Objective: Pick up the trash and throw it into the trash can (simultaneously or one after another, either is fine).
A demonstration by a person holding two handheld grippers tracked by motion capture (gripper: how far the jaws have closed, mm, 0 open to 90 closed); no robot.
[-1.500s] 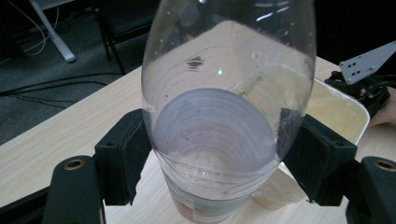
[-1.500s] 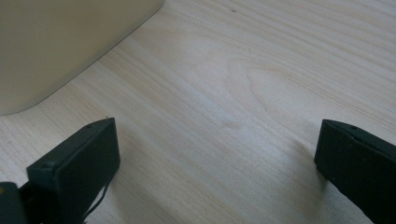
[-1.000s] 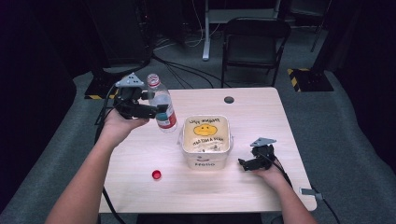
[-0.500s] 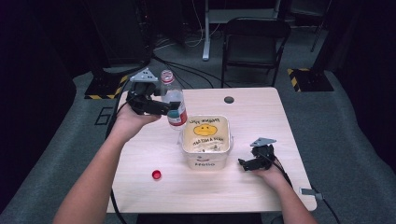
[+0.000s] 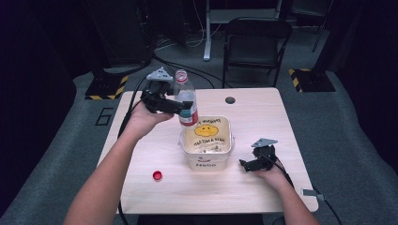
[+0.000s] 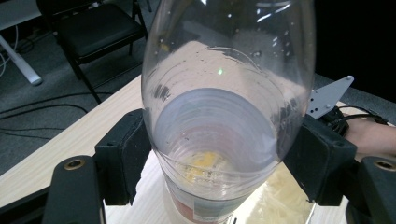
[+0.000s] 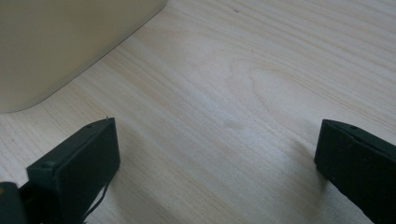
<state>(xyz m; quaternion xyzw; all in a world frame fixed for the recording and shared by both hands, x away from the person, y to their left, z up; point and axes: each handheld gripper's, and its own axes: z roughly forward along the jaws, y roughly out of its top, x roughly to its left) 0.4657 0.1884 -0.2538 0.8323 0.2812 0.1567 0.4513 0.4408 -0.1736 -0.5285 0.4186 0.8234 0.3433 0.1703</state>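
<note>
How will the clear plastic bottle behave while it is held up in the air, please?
The bottle looks empty and uncapped, so it is probably light. Its thin clear wall may dent between the left hand-held gripper pads. Being round and smooth, it could slip or twist.

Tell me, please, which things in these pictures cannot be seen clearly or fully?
- Bottle base: the left gripper view cuts it off at the bottom edge.
- Writing on the tub: too small and blurred in the high view.
- Tub contents: blurred in the high view, distorted through the bottle in the left gripper view.
- Tub in the right gripper view: a corner shows, the rest cut off.
- Round dark spot on the table: too small to identify.
</note>
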